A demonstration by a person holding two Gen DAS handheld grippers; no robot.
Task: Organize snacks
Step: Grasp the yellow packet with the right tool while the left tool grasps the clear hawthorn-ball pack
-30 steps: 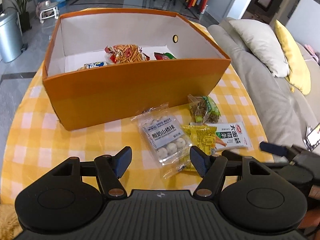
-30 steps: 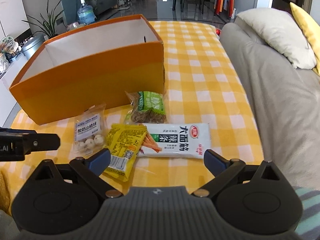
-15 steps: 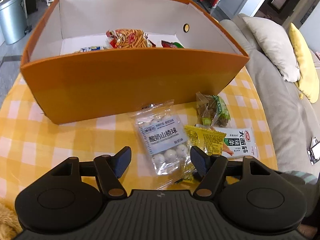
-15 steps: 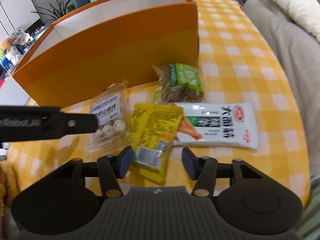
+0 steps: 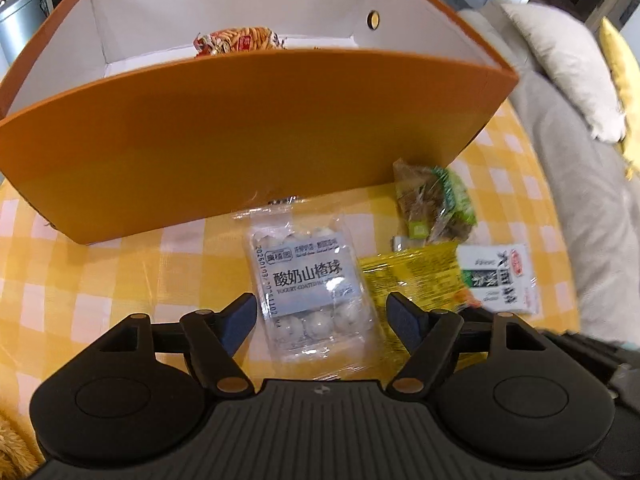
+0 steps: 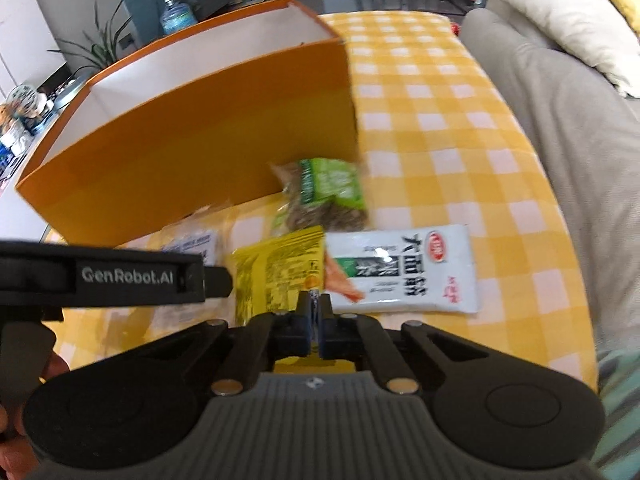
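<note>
Left gripper [image 5: 321, 317] is wide open, hovering low over the bench [image 5: 100, 280]; its blue-padded fingers [image 5: 239, 320] straddle the near end of the clear yogurt-hawthorn ball packet [image 5: 312, 292], not touching it. That packet lies flat at frame centre, just in front of the orange box [image 5: 248, 136]. The box fills the upper frame, and a noodle-snack bag [image 5: 240, 40] sits inside it near the back wall.

Right gripper [image 6: 316, 312] is pinched nearly closed on the near edge of the yellow snack packet [image 6: 280, 268], lower centre of the right wrist view. The yellow packet overlaps the left end of the white spicy-strip packet [image 6: 408, 268], centre right. The green-brown packet [image 6: 324, 196] lies just above them, against the box front [image 6: 200, 168]. The left gripper's body crosses the left edge of this view. The grey sofa [image 6: 580, 140] runs along the right side.
</note>
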